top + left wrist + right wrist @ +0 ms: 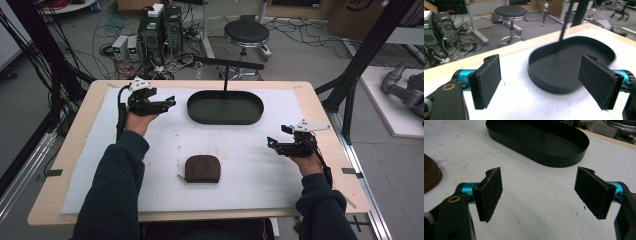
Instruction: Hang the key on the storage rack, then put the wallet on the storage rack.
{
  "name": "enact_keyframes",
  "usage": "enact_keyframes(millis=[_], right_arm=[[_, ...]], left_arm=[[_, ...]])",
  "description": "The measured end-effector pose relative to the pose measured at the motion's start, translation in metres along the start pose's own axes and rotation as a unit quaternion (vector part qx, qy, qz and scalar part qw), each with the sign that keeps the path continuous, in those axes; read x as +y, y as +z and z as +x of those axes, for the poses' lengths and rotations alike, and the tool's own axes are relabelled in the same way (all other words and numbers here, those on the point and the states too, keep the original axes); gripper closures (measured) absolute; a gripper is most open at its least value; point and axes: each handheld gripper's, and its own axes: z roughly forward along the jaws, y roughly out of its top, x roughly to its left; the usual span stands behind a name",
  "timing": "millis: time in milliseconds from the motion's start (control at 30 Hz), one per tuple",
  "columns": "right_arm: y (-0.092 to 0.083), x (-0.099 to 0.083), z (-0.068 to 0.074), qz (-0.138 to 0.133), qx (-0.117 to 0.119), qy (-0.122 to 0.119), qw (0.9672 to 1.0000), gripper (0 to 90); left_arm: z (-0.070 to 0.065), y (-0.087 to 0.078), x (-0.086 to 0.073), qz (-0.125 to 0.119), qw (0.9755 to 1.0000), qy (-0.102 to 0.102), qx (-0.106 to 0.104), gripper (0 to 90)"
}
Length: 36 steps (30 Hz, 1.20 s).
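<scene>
A brown zippered pouch [202, 168] lies flat on the white sheet [150, 150] that covers the bench [75, 135], a little toward 6 o'clock from the sheet's middle. In the right gripper view its zipper edge shows at the 9 o'clock border [430, 176]. Nothing touches it.

Toward 12 o'clock from the pouch, well apart from it, sits a black oval tray [225, 118] with a low wall. A dark thin post rises just behind its far rim. The tray also appears in the left gripper view [544, 77] and the right gripper view [564, 157].

The left tongs [172, 101] hang at about 10 o'clock from the pouch, near the tray's left end, with the jaws spread wide and nothing between them; the left gripper view shows the same gap [541, 85] over bare sheet and the tray. The right tongs [270, 142] hang at about 3 o'clock from the pouch, well apart from it, jaws likewise spread and empty, as the right gripper view [539, 195] confirms.

Beyond the bench at 12 o'clock stand a round black stool [246, 34] and computer towers [160, 30] among loose cables on the floor.
</scene>
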Motion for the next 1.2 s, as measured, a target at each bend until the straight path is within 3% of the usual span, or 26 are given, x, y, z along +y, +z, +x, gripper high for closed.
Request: enact_keyframes(millis=[233,400,533,733,867,1067,1200], right_arm=[[0.004,0.001,0.008,0.007,0.014,-0.008,0.9998,21.1],[0.005,0.003,0.015,0.006,0.024,-0.021,0.9995,21.0],[0.007,0.005,0.02,0.003,0.031,-0.019,0.9993,21.0],[0.012,0.005,0.023,0.01,0.035,-0.022,0.9991,21.0],[0.011,0.005,0.024,0.01,0.035,-0.026,0.999,21.1],[0.013,0.006,0.031,0.009,0.053,-0.035,0.9979,21.1],[0.018,0.008,0.036,0.009,0.071,-0.04,0.9966,21.1]], left_arm=[[-0.008,-0.037,-0.024,-0.024,0.9996,0.015,-0.005,18.6],[-0.004,-0.053,-0.045,-0.015,0.9999,0.004,-0.003,18.7],[-0.003,-0.063,-0.061,0.002,0.9999,0.013,0.002,18.7],[-0.007,-0.073,-0.081,0.012,0.9997,0.019,-0.008,19.3],[-0.018,-0.078,-0.082,0.01,0.9994,0.024,-0.023,19.2],[-0.047,-0.078,-0.088,0.022,0.9971,0.037,-0.064,19.2],[-0.053,-0.075,-0.09,0.033,0.9962,0.044,-0.067,19.2]])
